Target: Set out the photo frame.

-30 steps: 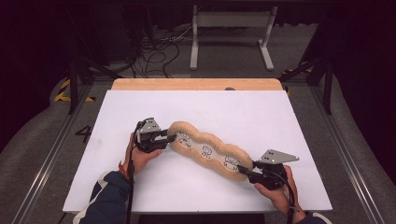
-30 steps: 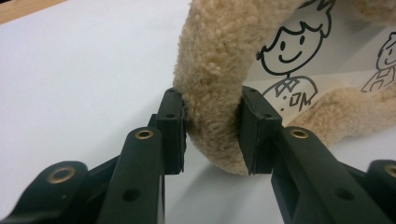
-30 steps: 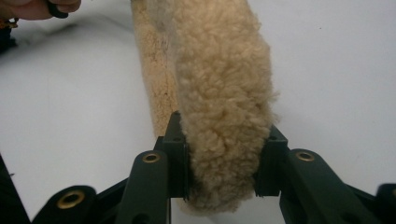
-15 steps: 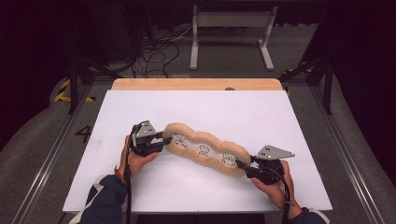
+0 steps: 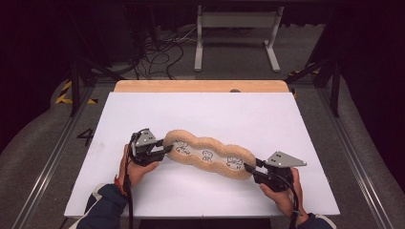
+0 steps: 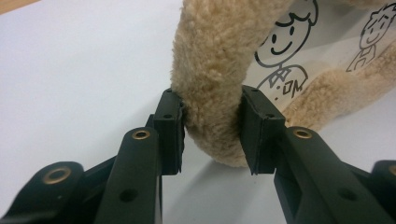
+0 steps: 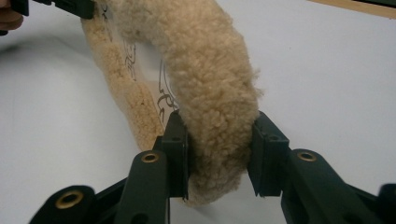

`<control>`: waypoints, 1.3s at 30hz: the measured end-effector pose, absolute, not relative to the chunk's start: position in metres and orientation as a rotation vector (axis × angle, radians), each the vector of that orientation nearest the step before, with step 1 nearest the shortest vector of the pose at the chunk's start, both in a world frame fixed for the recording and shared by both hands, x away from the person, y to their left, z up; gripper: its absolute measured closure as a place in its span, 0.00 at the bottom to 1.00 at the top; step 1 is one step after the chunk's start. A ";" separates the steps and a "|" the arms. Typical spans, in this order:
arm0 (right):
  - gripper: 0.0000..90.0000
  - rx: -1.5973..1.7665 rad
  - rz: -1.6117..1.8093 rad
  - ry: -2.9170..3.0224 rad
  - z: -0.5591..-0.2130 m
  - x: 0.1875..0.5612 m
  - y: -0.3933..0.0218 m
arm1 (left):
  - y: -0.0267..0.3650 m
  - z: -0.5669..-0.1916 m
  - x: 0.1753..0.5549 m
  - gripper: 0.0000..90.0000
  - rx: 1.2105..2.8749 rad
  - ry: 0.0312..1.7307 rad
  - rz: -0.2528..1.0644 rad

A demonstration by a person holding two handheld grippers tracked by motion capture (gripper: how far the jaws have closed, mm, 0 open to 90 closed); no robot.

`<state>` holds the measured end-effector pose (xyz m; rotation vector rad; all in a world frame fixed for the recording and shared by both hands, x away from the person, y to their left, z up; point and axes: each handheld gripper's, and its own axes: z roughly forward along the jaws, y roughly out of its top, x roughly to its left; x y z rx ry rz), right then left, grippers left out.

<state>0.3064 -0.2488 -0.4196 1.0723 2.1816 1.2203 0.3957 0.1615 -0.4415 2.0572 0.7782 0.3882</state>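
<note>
Currently listed: one tan fleece pad (image 5: pixel 209 155) with cartoon figures on its white centre, stretched between two grippers over the white board (image 5: pixel 267 114). Left gripper (image 5: pixel 167 149) clamps the pad's fuzzy rim directly ahead of its pads; right gripper (image 5: pixel 249 169) has just been closing, grasping the opposite rim likewise

A large dark numeral "4" (image 5: pixel 86 137) is marked on the grey floor (image 5: pixel 43 157), off to the left of the left gripper (image 5: pixel 168 149), beyond the table's edge. Just ahead of that gripper, the drawn figure (image 6: pixel 280 60) on the fleece item (image 6: pixel 219 70) bears chest marks resembling "DM", not clearly readable.
</note>
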 end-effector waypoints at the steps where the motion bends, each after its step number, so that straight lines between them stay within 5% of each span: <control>1: 0.72 1.074 1.218 2.179 -0.420 0.307 -0.249 | 0.162 -0.442 0.394 0.70 2.055 0.787 0.384; 39: 0.67 1.057 1.107 2.119 -0.420 0.333 -0.238 | 0.164 -0.446 0.355 0.68 2.002 0.848 0.444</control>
